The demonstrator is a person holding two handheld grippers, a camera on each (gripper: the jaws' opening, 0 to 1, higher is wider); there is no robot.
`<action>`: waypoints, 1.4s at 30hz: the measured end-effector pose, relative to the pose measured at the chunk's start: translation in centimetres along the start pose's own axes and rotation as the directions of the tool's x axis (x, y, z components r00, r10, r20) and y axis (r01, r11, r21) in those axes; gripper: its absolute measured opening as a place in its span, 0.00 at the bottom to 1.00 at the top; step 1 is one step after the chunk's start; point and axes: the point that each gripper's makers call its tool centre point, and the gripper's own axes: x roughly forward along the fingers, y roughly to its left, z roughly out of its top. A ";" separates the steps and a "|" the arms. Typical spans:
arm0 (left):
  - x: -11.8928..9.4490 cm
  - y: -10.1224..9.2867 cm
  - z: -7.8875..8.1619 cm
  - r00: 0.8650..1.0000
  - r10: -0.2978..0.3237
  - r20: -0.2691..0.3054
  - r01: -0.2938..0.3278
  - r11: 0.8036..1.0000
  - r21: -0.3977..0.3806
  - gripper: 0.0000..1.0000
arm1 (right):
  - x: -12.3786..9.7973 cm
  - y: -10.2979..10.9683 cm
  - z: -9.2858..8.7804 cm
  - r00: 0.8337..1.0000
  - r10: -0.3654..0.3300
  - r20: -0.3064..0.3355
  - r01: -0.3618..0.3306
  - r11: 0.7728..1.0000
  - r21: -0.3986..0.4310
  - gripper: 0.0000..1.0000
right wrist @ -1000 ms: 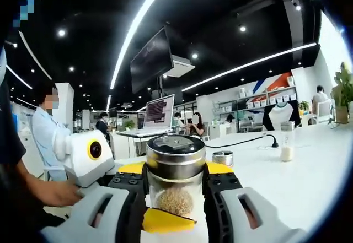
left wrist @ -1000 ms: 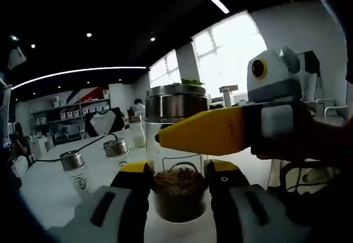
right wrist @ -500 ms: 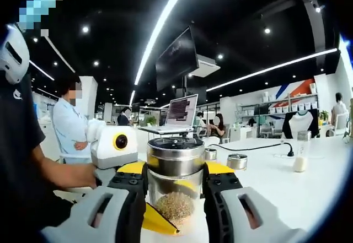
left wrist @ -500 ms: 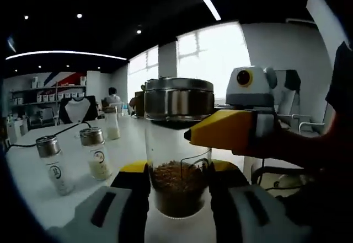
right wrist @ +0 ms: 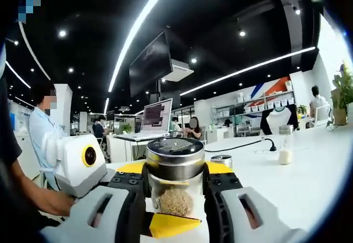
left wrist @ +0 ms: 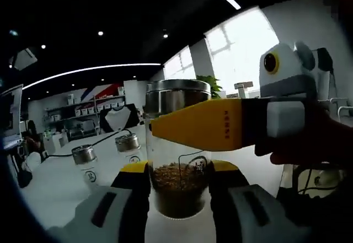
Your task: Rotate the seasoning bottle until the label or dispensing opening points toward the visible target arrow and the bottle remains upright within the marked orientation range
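The left gripper point(left wrist: 177, 183) clenches the glass body of the seasoning bottle point(left wrist: 177, 160), jaws at 5 and 7 o'clock flanking the brown seasoning. The right gripper point(right wrist: 175, 183) grasps the same bottle just under its steel lid point(right wrist: 175, 157); in the left gripper view its yellow jaw crosses the glass from 3 o'clock. The bottle stands upright on the white table point(right wrist: 287, 185). Two small shakers point(left wrist: 85, 163) stand at 9 o'clock, well apart.
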 end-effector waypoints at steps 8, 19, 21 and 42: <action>0.3 -0.5 0.0 0.997 -0.072 0.030 0.074 0.997 -0.038 0.43 | -0.4 -0.8 -0.1 0.999 -0.024 -0.033 0.025 1.000 0.016 0.37; 0.2 -0.5 -0.2 0.982 -0.187 0.038 0.190 0.970 -0.149 0.50 | -0.6 -1.4 0.0 0.999 -0.008 -0.038 0.008 1.000 -0.005 0.37; 0.1 0.3 -0.5 0.985 -0.171 0.035 0.174 0.971 -0.164 0.57 | -0.5 -1.6 0.1 0.999 -0.010 -0.044 0.009 1.000 -0.015 0.37; -1.1 5.4 -0.6 0.996 -0.083 0.034 0.087 0.979 -0.185 1.00 | 0.8 -8.6 0.1 0.994 -0.012 -0.113 -0.001 0.993 -0.115 0.37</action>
